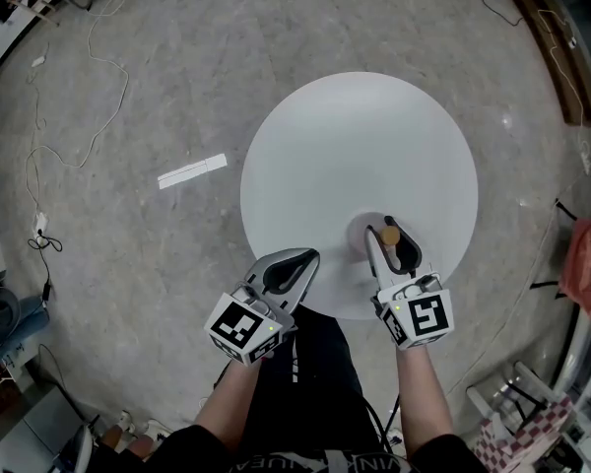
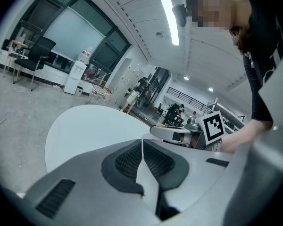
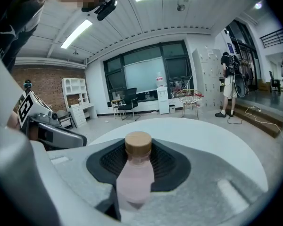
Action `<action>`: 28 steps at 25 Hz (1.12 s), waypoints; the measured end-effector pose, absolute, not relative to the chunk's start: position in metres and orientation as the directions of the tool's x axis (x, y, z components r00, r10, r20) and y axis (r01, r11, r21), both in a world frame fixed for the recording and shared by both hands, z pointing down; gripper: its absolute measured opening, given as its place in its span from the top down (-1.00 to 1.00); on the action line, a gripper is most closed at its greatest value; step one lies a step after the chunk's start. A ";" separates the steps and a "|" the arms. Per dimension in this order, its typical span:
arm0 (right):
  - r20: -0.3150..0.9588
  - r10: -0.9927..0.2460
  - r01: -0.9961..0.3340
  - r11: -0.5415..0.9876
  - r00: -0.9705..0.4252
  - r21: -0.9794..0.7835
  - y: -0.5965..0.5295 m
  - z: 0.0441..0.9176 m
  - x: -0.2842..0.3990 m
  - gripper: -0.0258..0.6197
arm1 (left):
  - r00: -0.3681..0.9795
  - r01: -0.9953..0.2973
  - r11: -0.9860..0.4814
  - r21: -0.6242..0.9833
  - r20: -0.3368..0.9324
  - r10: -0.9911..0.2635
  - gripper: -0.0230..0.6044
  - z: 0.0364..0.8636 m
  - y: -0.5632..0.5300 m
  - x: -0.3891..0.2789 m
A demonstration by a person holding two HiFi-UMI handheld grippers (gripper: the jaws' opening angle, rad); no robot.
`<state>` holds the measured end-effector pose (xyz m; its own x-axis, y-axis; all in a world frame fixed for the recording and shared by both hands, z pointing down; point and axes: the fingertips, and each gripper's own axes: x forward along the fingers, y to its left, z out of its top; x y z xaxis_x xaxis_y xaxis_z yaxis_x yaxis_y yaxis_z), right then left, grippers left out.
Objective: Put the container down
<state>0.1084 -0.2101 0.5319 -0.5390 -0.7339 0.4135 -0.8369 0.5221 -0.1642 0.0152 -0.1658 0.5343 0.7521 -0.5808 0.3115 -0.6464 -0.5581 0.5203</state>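
Head view steeply overhead; gripper views low across shared table (image 1: 355, 156)

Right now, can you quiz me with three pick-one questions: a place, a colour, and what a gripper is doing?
1. Where is the pink bottle? A in a box; B between the right gripper's jaws; C in a sink.
2. What colour is its cap? A blue; B black; C tan.
3. How are the left gripper's jaws? A together, nothing between; B wide apart; C shut on a cup.
Answers: 1 B, the right gripper view shows the jaws clamping it. 2 C, it looks like light wood. 3 A, its view shows them meeting.
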 end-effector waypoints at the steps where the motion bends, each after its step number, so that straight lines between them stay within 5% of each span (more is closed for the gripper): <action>1: 0.414 -0.732 -0.835 0.528 -0.541 -0.156 -0.210 0.532 0.107 0.50 | 0.751 -0.647 -0.557 0.521 0.312 -0.581 0.88 0.535 -0.166 0.015; 21: 0.431 -0.722 -0.811 0.584 -0.541 -0.041 -0.199 0.537 0.093 0.50 | 0.747 -0.649 -0.542 0.535 0.311 -0.588 0.88 0.540 -0.154 0.012; 28: 0.432 -0.729 -0.814 0.581 -0.531 -0.021 -0.195 0.536 0.091 0.30 | 0.748 -0.647 -0.541 0.538 0.308 -0.588 0.88 0.540 -0.151 0.012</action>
<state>0.0912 -0.1950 0.5357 -0.5312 -0.7286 0.4325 -0.8138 0.5808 -0.0211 0.0116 -0.1513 0.5398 0.7478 -0.5884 0.3076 -0.6468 -0.5409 0.5377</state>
